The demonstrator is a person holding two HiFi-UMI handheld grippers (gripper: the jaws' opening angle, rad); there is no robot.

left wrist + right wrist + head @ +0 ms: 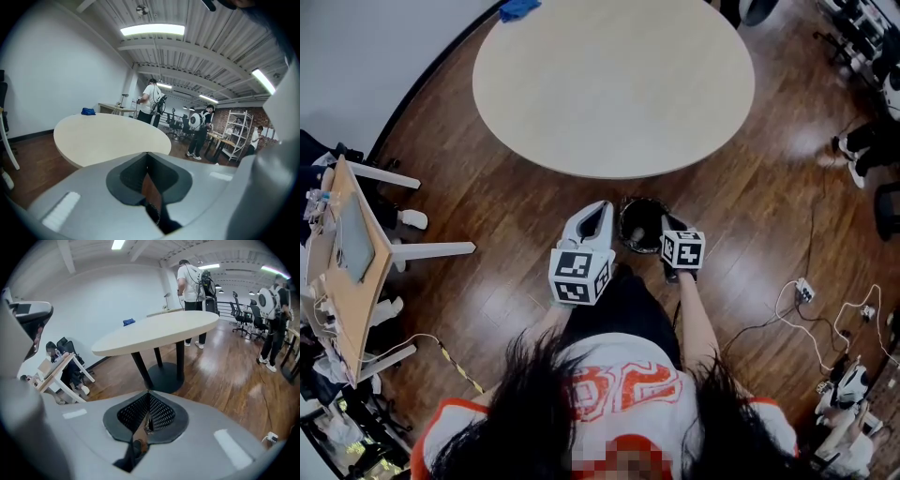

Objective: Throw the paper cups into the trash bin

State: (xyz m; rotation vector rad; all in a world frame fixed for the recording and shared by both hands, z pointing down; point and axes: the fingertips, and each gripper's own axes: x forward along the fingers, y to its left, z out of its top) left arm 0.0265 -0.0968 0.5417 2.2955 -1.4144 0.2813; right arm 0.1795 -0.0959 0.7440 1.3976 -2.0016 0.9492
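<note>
Both clenched on nothing: left gripper, right gripper. Trash bin sits upright between them, mouth facing up.

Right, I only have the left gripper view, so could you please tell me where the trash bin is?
Observer: In the head view the trash bin stands on the floor between the left gripper and the right gripper, just in front of the round table.
Operator: Thank you; is the right gripper carrying a cup?
Observer: No, the right gripper view shows its jaws together with nothing between them.
</note>
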